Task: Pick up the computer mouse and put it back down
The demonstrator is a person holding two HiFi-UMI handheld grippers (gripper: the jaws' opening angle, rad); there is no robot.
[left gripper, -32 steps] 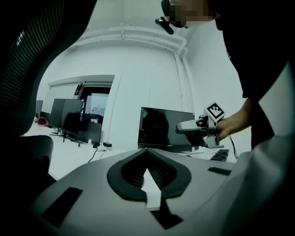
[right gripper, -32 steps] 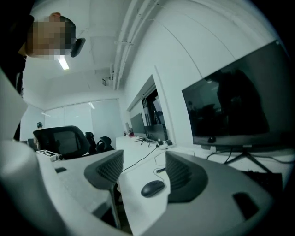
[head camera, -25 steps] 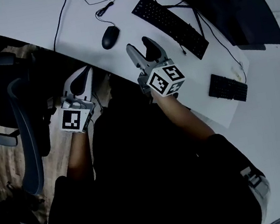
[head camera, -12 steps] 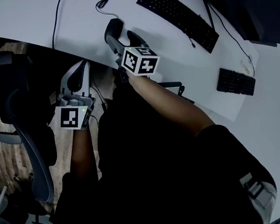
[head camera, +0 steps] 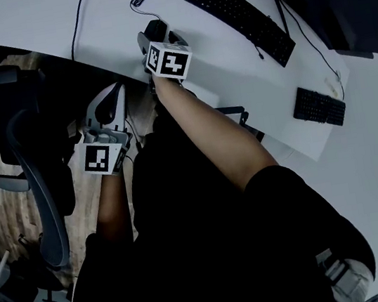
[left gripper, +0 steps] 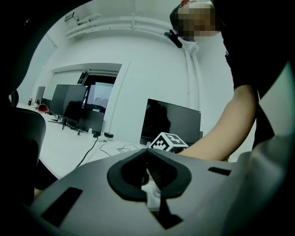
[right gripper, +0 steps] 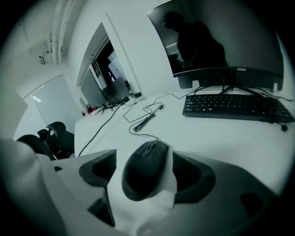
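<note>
Right gripper: jaws had just been opening wide, computer mouse between them, unpressed
Mouse axis: lengthwise along jaws, left of keyboard
Left gripper: closed, empty, farther

Matt black plastic mouse on smooth white desk.

No words or numbers could be read anywhere. The white marker cube on the right tool carried only black-and-white square code patterns, no letters. So did the second white marker cube on the left tool. The black monitor at the far side of the white worktop bore a small pale logo on its lower bezel, too small to read. On the black keyboard the key legends were too faint to make out.
</note>
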